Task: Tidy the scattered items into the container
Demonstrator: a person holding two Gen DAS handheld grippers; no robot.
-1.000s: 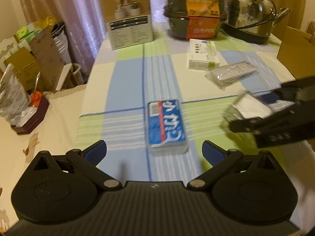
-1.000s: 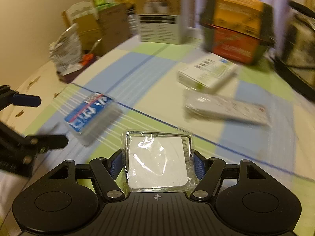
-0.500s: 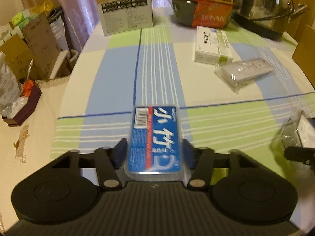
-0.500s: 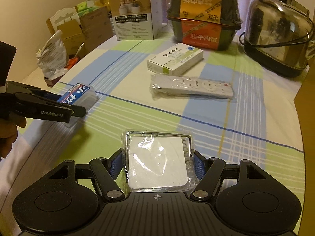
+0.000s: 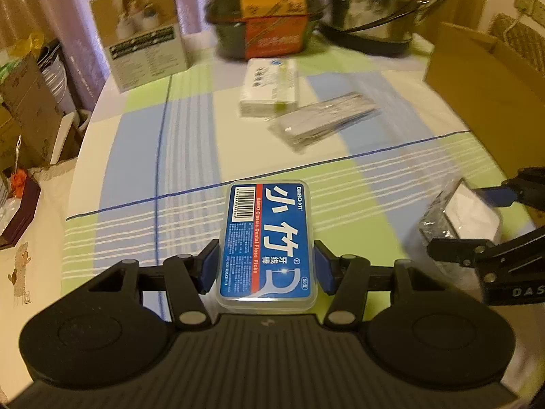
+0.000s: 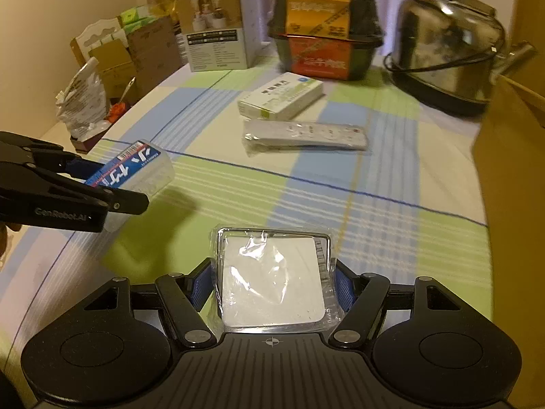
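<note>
Cardboard box (image 6: 511,156) cut off at the right edge, its inside hidden; far-edge kettle (image 5: 374,3) and black-orange container (image 5: 269,10) blurred, print unreadable; remote (image 5: 323,121) smeared.

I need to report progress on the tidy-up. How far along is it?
Nothing visibly sits in the cardboard box yet; its inside is hidden. In hand: the left claw grips the dental floss case, and the right claw grips the wrapped white pad. Left on the table: the medicine box and the bagged remote.
</note>
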